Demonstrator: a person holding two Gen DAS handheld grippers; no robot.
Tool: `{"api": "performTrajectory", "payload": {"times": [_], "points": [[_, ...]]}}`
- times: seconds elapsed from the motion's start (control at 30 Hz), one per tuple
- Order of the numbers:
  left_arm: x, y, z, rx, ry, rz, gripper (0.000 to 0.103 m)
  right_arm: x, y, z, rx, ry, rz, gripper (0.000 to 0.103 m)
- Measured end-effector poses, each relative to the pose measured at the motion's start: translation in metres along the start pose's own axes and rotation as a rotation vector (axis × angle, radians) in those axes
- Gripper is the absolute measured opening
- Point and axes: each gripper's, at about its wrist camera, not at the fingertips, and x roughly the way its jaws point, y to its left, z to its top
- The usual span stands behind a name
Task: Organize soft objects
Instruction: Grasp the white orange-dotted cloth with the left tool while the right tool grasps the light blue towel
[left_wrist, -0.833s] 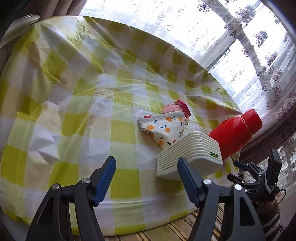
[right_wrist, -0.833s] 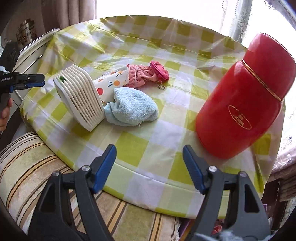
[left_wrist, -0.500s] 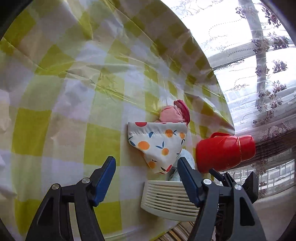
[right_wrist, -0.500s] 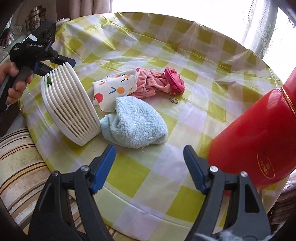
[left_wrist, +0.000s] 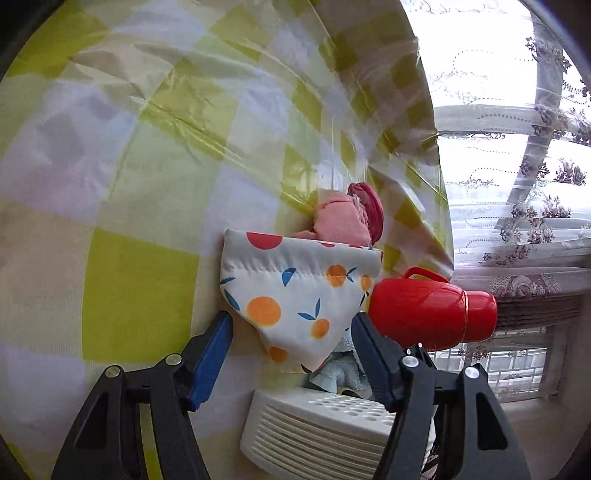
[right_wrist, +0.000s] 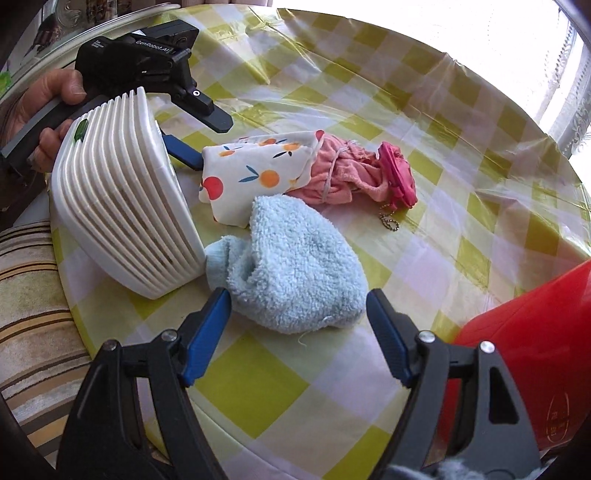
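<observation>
Reaching in past the white slatted basket (right_wrist: 122, 206), the left gripper (left_wrist: 291, 325) has its jaws spread on either side of the fruit-print cloth (left_wrist: 299, 291); they have just been narrowing a little, the cloth's lower corner lies between the blue pads, but no pad visibly presses on it, so it reads as released rather than clenched. A hand (right_wrist: 40, 110) steers it from the far left of the right wrist view, probably to clear the basket, which lies tipped on its side at the near-left edge of the round table (right_wrist: 461, 122) under its yellow-checked cover. Its tipped position likely leaves the opening facing the heap, so soft pieces can be pushed or dropped in. Just right of the basket sits the heap itself: the fruit-print cloth, a pale blue towelling piece (right_wrist: 295, 273) touching the basket's lower corner, then a pink bundle (right_wrist: 340, 173) tied with a band, ending in a darker pink item with a small bead chain. Further right, the right gripper (right_wrist: 299, 314) stands with jaws wide, straddling the blue piece's near edge without squeezing it. A red flask (right_wrist: 524, 339) stands at the far right, apart from the soft things.
</observation>
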Motion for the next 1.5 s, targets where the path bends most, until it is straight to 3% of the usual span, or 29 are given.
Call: {"api": "performTrajectory", "payload": {"times": [0.1, 0.3, 0.37, 0.47, 0.53, 0.67, 1.0, 1.33, 1.5], "points": [[0.005, -0.001, 0.003, 0.003, 0.005, -0.009, 0.061, 0.006, 0.002, 0.003, -0.022, 0.002, 0.021, 0.078], [0.014, 0.008, 0.007, -0.037, 0.005, -0.037, 0.033, 0.017, -0.003, 0.007, -0.001, 0.010, 0.041, 0.074], [0.013, 0.009, 0.007, -0.043, -0.012, -0.058, 0.019, 0.018, -0.002, 0.008, 0.005, 0.017, 0.048, 0.053], [0.007, 0.009, 0.006, -0.038, -0.046, -0.078, 0.009, 0.017, -0.003, 0.009, 0.043, 0.016, 0.048, 0.033], [0.000, 0.006, 0.004, -0.029, -0.078, -0.090, 0.006, 0.015, -0.004, 0.009, 0.083, 0.015, 0.040, 0.027], [-0.019, 0.003, -0.001, -0.016, -0.140, -0.074, 0.004, 0.007, -0.006, 0.006, 0.158, 0.008, -0.016, 0.021], [-0.071, 0.020, -0.034, -0.047, -0.294, -0.015, 0.003, -0.032, 0.002, -0.023, 0.313, -0.006, -0.064, 0.020], [-0.135, 0.033, -0.098, -0.056, -0.438, 0.053, 0.003, -0.069, 0.010, -0.054, 0.400, -0.015, -0.087, 0.020], [-0.150, 0.029, -0.134, -0.045, -0.456, 0.045, 0.003, -0.087, 0.011, -0.066, 0.433, -0.019, -0.108, 0.020]]}}
